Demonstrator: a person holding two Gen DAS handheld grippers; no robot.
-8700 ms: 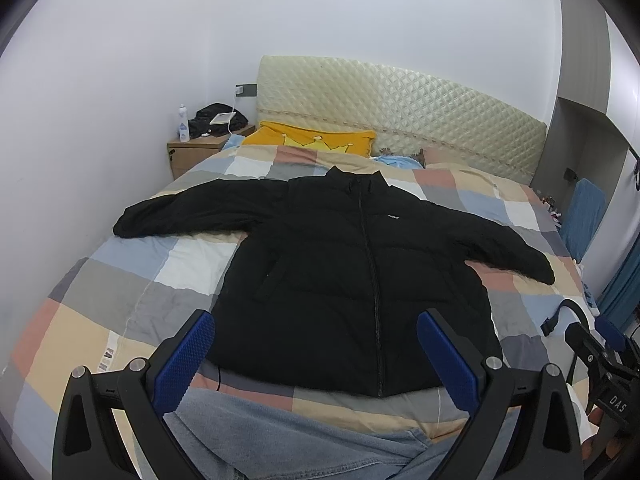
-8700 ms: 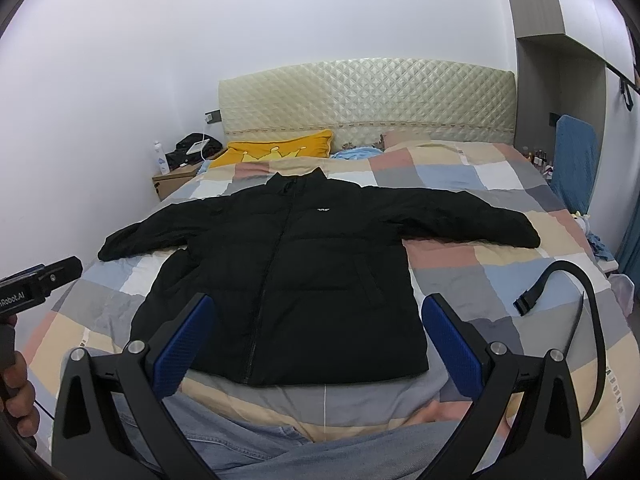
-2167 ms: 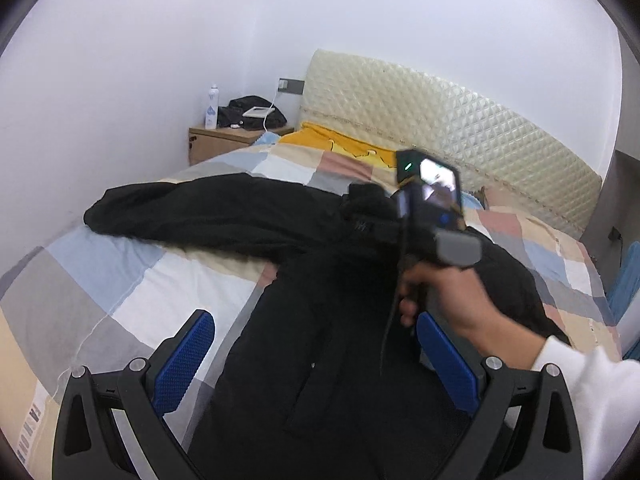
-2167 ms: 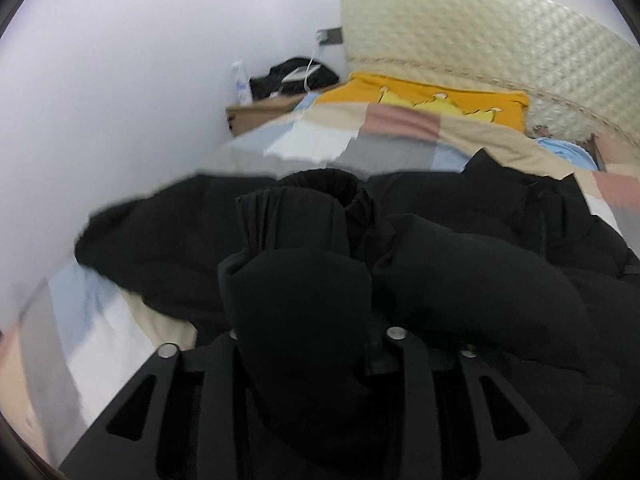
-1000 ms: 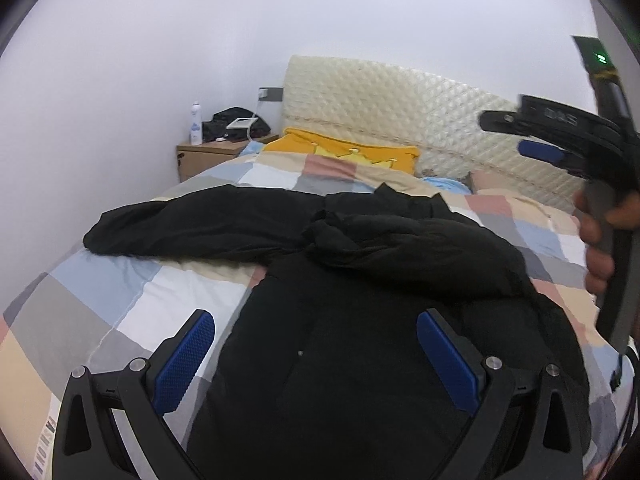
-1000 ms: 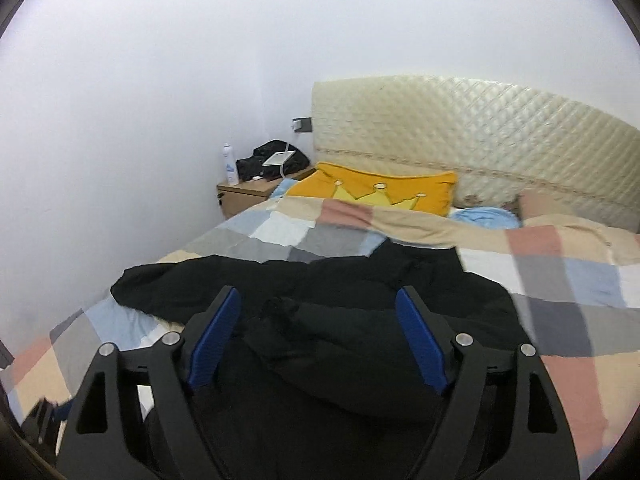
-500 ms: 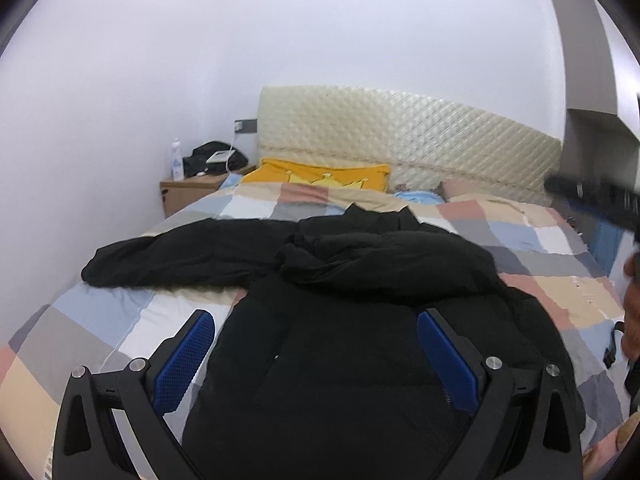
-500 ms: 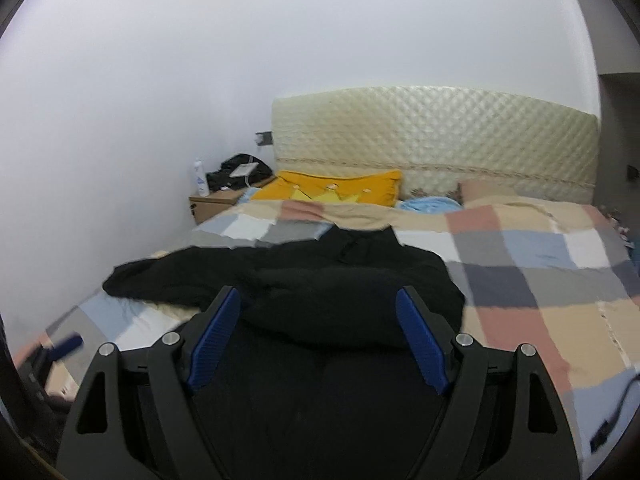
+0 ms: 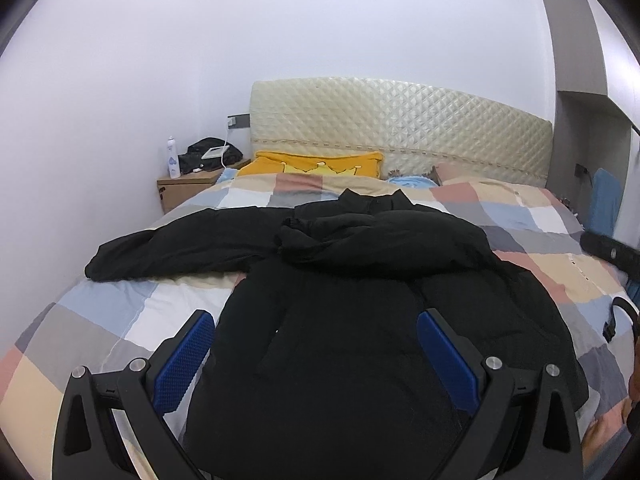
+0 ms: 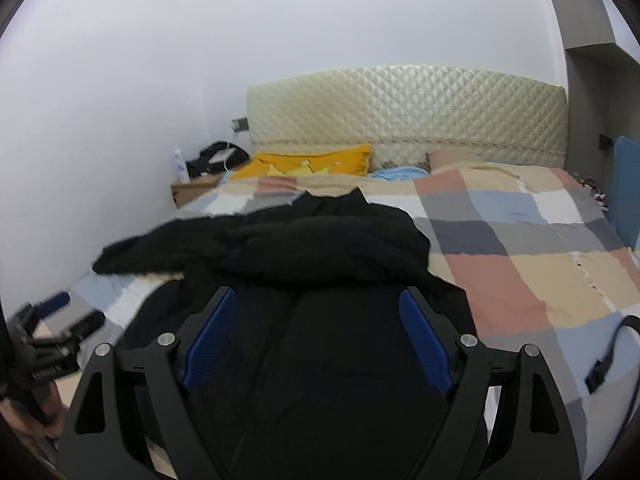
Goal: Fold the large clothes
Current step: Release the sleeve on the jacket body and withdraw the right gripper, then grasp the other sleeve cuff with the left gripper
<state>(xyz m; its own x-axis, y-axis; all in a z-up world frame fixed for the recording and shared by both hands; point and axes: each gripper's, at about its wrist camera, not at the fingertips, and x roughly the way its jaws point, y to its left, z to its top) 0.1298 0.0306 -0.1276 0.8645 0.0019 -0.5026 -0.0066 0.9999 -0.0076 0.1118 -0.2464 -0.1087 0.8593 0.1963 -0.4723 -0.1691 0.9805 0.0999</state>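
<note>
Black puffer jacket [image 9: 352, 320] lies front-up across the checked bedspread [image 9: 120, 320], collar toward the headboard [image 9: 400, 128]. One sleeve [image 9: 360, 240] is folded across the chest, cuff ending near the collar on the camera-left side. The other sleeve [image 9: 172, 248] is stretched out flat toward the wall side of the bed, not folded yet.

Left gripper [image 9: 316, 344]: jaws spread wide, blue pads [image 9: 186, 354] apart, nothing between them. It hovers above the jacket's lower half, no contact with fabric visible.

Right gripper [image 10: 316, 332]: jaws also spread wide, blue pads [image 10: 424, 340] apart and empty. Hovers over the jacket body, pointed up the zipper line toward the collar. Right wrist view is slightly blurred on its left side.

Each gripper shows in the other's view: the left one at the lower left edge of the right wrist view [image 10: 52, 344], part of the right one at the right edge of the left wrist view [image 9: 608, 246].

Rest of scene: yellow pillow [image 9: 316, 162] and a light blue item [image 9: 412, 182] at the head of the bed. Wooden nightstand [image 9: 184, 188] in the corner, holding a white bottle [image 9: 172, 158] and a dark bundle [image 9: 212, 154]. Black strap [image 10: 608, 356] lies on the bedspread near the bed's right edge.
</note>
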